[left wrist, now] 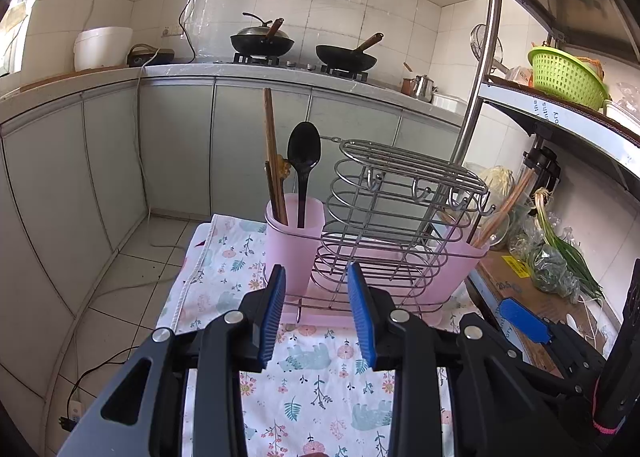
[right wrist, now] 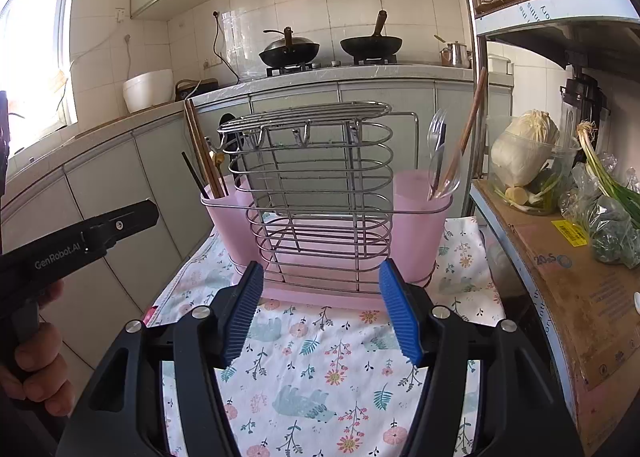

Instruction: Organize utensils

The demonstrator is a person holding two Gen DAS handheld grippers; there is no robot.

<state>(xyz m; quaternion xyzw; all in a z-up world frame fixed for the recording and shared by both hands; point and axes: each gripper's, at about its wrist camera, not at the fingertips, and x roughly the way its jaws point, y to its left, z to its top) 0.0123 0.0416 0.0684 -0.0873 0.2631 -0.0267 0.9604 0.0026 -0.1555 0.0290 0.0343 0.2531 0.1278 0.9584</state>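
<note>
2 claws, L (left wrist: 320, 299) & R (right wrist: 322, 307), ribbed blue pads apart, empty | wire rack (right wrist: 312, 193) | pink plastic cups (left wrist: 294, 241)

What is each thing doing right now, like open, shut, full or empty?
Left claw: open, holding nothing.
Right claw: open, holding nothing.
Left pink plastic cup: upright, holds brown wooden chopsticks and a black spoon.
Right pink plastic cup: upright, holds clear plastic spoons.
Silver wire rack: upright, middle empty.

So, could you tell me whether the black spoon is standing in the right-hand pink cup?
No, the black spoon stands in the left pink plastic cup, beside the brown wooden chopsticks.
</note>
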